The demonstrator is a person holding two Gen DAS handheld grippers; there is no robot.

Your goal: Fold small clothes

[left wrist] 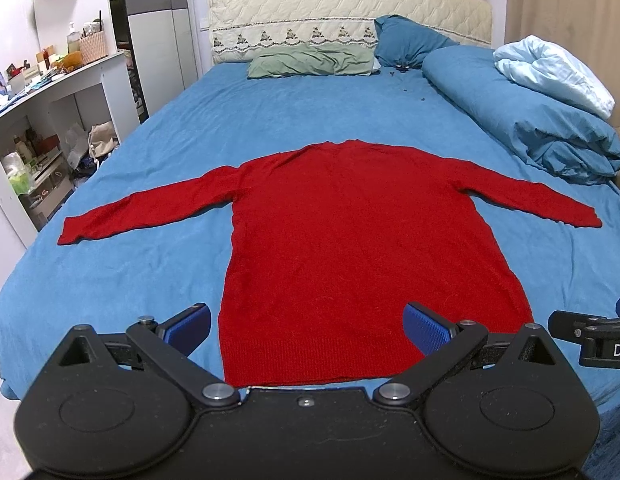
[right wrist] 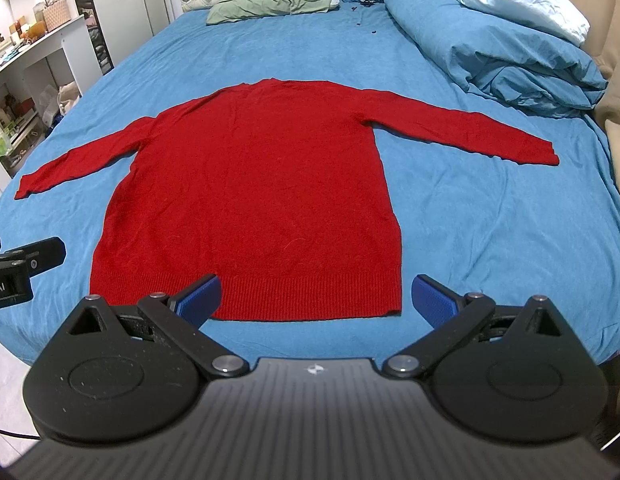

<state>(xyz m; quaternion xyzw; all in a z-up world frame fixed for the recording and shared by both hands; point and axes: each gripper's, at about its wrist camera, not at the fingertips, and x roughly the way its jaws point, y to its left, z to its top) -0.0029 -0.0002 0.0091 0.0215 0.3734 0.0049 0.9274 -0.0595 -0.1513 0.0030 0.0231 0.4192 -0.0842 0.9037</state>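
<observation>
A red long-sleeved sweater (left wrist: 350, 240) lies flat on the blue bed sheet (left wrist: 150, 280), both sleeves spread out sideways, hem toward me. It also shows in the right wrist view (right wrist: 250, 184). My left gripper (left wrist: 308, 326) is open and empty, hovering over the sweater's hem near its left corner. My right gripper (right wrist: 316, 298) is open and empty, just before the hem near its right corner. Each gripper's black body shows at the edge of the other's view: the right one (left wrist: 590, 336), the left one (right wrist: 18, 268).
A rolled blue duvet (left wrist: 530, 120) with a white blanket lies at the right of the bed. A green pillow (left wrist: 310, 60) and a blue pillow lie at the headboard. White shelves (left wrist: 42, 120) with clutter stand left of the bed.
</observation>
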